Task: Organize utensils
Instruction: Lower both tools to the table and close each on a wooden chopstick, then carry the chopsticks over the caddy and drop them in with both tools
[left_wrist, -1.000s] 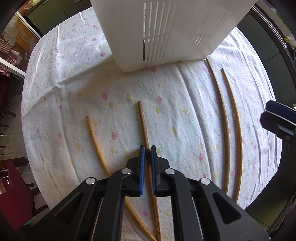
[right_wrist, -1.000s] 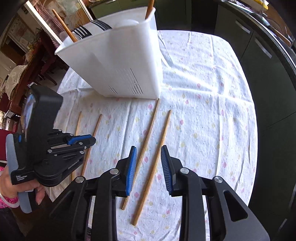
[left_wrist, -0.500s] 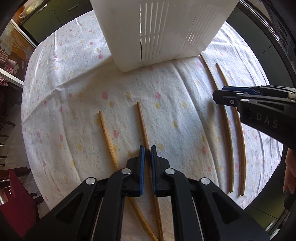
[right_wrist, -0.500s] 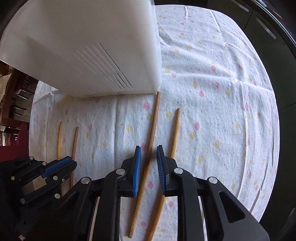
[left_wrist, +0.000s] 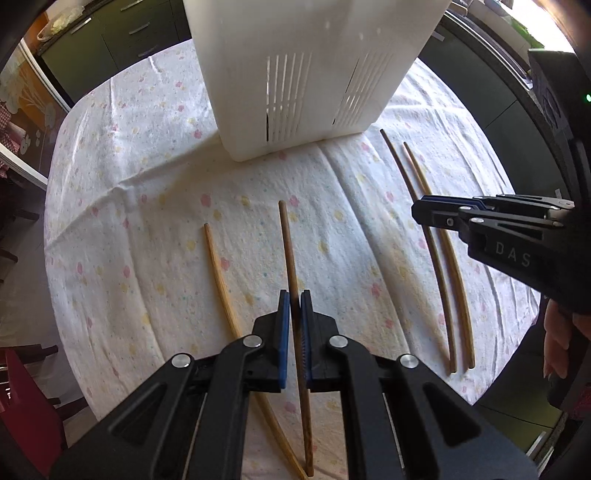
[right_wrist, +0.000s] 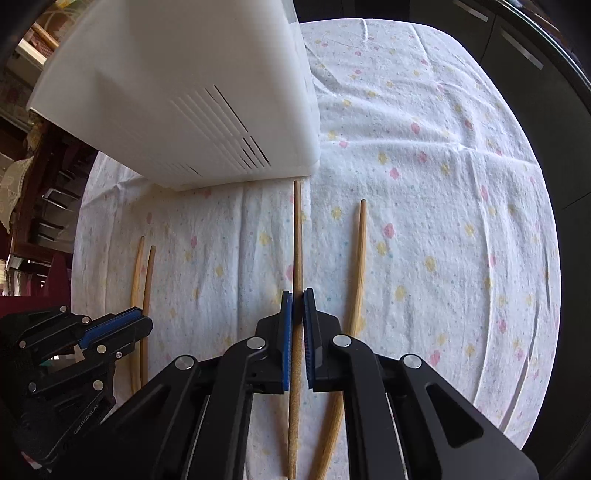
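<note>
Wooden chopsticks lie in two pairs on the flowered tablecloth (left_wrist: 140, 177), in front of the white slotted utensil caddy (left_wrist: 306, 74).

Left pair: the pale chopstick (left_wrist: 221, 280) rests free on the cloth. Just beside it, the darker chopstick (left_wrist: 287, 251) runs between the blue pads of the left gripper (left_wrist: 294, 314). The jaws are drawn in to a narrow gap around the stick and appear to pinch it, though contact on both pads cannot be fully confirmed from this angle.

Right pair: the right gripper (right_wrist: 297, 317) has its jaws closed to the same narrow gap on the inner chopstick (right_wrist: 297, 236), whose far tip lies near the base corner of the caddy. The outer chopstick (right_wrist: 357, 266) lies loose just beside it, angled slightly toward the gripper body.

Procedure for the step in hand, judged from this position:

1. Verify a firm pinch before lifting. A thin round stick rolls easily between flat pads.
2. Lift each stick straight up so that the neighbouring loose stick is not dragged or flicked.
3. Raise the near ends first; the sticks must go tip-down or upright into the caddy opening, which is out of view here.
4. Keep the two grippers apart during the lift; they work close together over the cloth.
</note>
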